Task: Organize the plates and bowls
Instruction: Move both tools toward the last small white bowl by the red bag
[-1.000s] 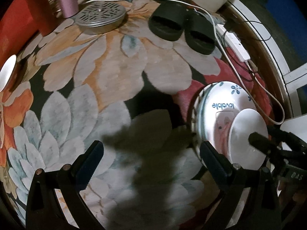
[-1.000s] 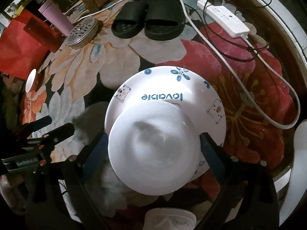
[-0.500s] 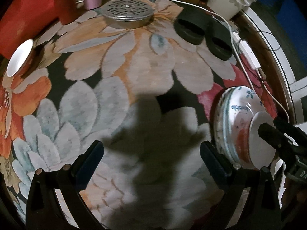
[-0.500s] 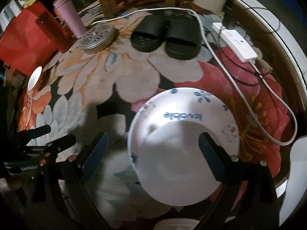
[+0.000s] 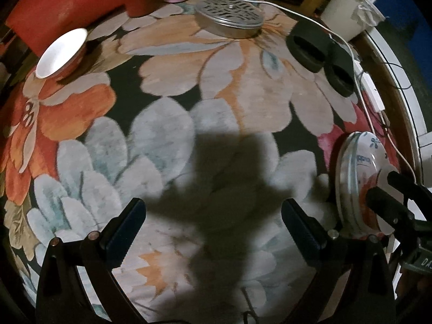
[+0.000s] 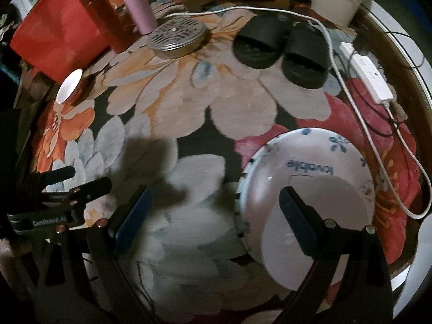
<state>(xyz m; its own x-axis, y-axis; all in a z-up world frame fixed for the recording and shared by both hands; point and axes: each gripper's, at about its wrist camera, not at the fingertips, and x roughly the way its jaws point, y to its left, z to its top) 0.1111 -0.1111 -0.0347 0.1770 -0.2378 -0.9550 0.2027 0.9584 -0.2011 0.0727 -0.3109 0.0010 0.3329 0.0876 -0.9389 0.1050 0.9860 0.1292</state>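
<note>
A white plate with blue print (image 6: pixel 318 159) lies on the flowered rug, and a smaller plain white dish (image 6: pixel 337 205) rests on it. The same stack shows at the right edge of the left wrist view (image 5: pixel 359 178). My right gripper (image 6: pixel 213 210) is open and empty, its right finger over the stack's near side; it shows in the left wrist view (image 5: pixel 391 191). A small white bowl (image 5: pixel 60 52) stands at the rug's far left, also in the right wrist view (image 6: pixel 68 86). My left gripper (image 5: pixel 213 226) is open and empty above the rug's middle, and appears in the right wrist view (image 6: pixel 78 181).
Black slippers (image 6: pixel 280 46), a perforated metal lid (image 6: pixel 176 36), a pink tumbler (image 6: pixel 136 2) and a red container (image 6: pixel 105 19) line the rug's far side. A white power strip (image 6: pixel 370 78) and its cable (image 6: pixel 359 124) run along the right. A red bag (image 5: pixel 62 8) stands far left.
Both grippers swung left. The plate stack slid to the right in both views, and the small white bowl came further into view. The right gripper is no longer centred on the stack.
</note>
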